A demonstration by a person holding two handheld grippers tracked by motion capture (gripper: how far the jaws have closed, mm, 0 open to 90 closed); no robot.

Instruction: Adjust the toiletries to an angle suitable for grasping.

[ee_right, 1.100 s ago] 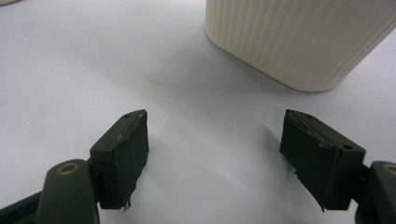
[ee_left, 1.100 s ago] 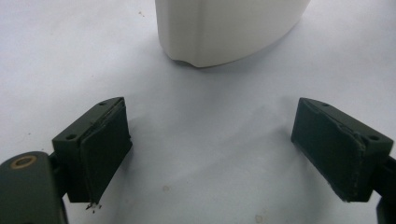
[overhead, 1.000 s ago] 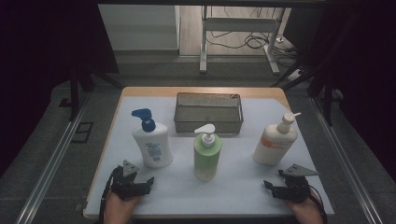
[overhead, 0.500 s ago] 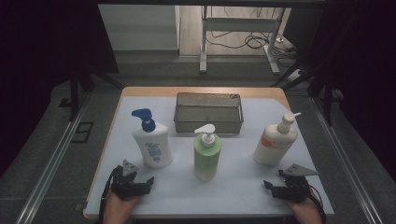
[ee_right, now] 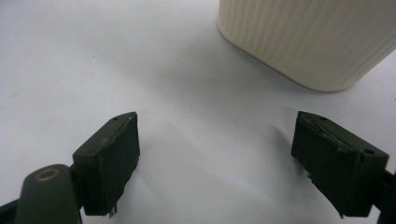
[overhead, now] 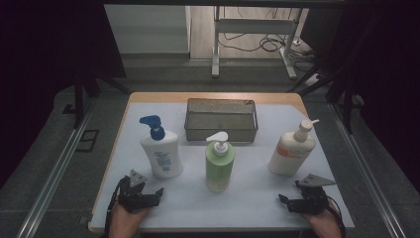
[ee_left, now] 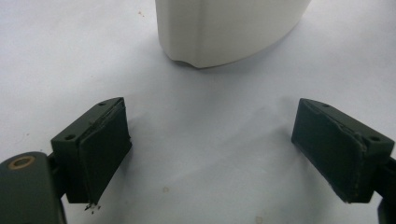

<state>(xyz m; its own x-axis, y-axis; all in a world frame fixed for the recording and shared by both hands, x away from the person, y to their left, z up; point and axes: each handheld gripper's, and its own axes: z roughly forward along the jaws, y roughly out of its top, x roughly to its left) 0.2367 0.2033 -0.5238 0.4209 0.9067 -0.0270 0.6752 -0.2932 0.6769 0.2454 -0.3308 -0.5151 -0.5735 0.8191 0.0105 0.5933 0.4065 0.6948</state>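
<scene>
Both tools sit at the near edge of the worktop (overhead: 297, 206), nothing gripped yet. Left tool (overhead: 159, 191) is released, jaws wide apart with bare worktop between them; in the left gripper view the base of the white bottle with the blue pump (ee_left: 224, 28) is just ahead, not touching. Right tool (overhead: 280, 198) has just been opening its jaws wider, nothing between them; in the right gripper view the ribbed base of the cream bottle (ee_right: 317, 42) is ahead and to the right, apart from the pads.

3 bottles stand upright in a row across the middle: white bottle with the blue pump on the left, green bottle (overhead: 219, 166) in the centre, cream bottle on the right. Wire basket (overhead: 221, 120) is at the far centre, empty as far as I can tell.

Step in hand looks like the reach-in for a grasp. To do it well: slide each tool forward level, centre the bottle body between the pads, take it low to mid body, not the pump neck, close square on the flat-ish sides so it doesn't twist or tip. Right tool needs to shift right first, since the bottle is off-centre to its jaws.

Orientation: all 3 have the long axis vertical, pumps on top. Blue pump nozzle points left, green bottle's white nozzle points right and slightly far, cream bottle's nozzle points right and far; that bottle appears to lean slightly right.
</scene>
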